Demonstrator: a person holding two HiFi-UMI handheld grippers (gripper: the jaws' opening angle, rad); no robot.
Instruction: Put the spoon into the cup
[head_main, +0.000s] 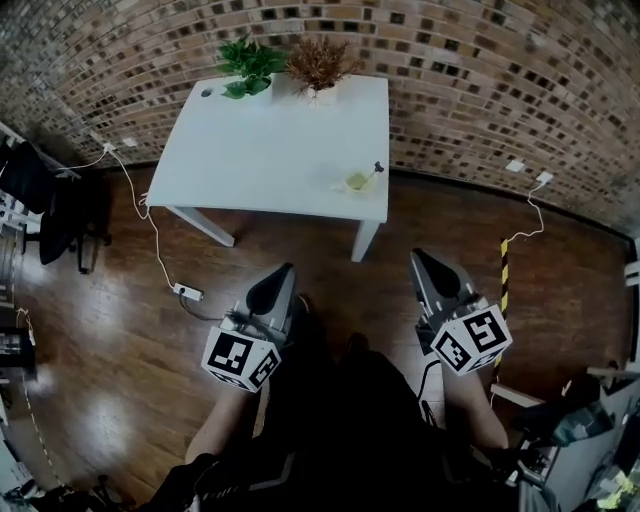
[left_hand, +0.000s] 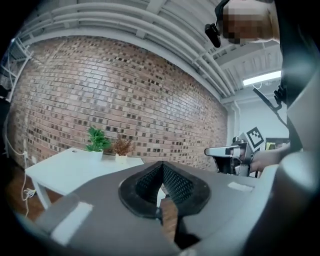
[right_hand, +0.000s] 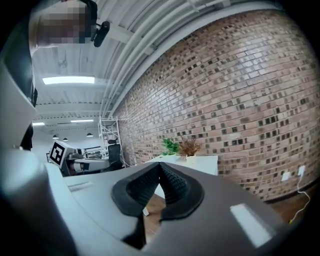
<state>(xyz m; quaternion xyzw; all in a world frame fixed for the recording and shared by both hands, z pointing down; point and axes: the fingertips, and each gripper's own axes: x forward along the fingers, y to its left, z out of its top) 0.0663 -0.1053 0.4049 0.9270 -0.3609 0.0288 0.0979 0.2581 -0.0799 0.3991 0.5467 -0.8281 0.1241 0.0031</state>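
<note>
- The brick wall (head_main: 480, 80) runs behind everything, with the wooden floor (head_main: 120, 340) in front of it.
- The white desk (head_main: 270, 150) stands with its far edge against the wall. The person stands well back from its near edge.
- The left gripper (head_main: 285, 268) is held over the floor, pointing toward the desk. Its jaws are clenched together with nothing between them.
- The right gripper (head_main: 418, 256) is held beside it in the same way, jaws pressed together and empty.
- A green potted plant (head_main: 248, 65) and a dried brown plant (head_main: 318, 62) sit side by side along the desk's far edge.
- The pale cup (head_main: 357, 181) stands near the desk's near right corner.
- The spoon (head_main: 374, 171) looks to lean out of the cup, its dark end up and to the right, though it is small from here.
- I'd judge the placing done. What remains is to keep both grippers off the desk and check that the cup stands upright and the spoon stays in it.
</note>
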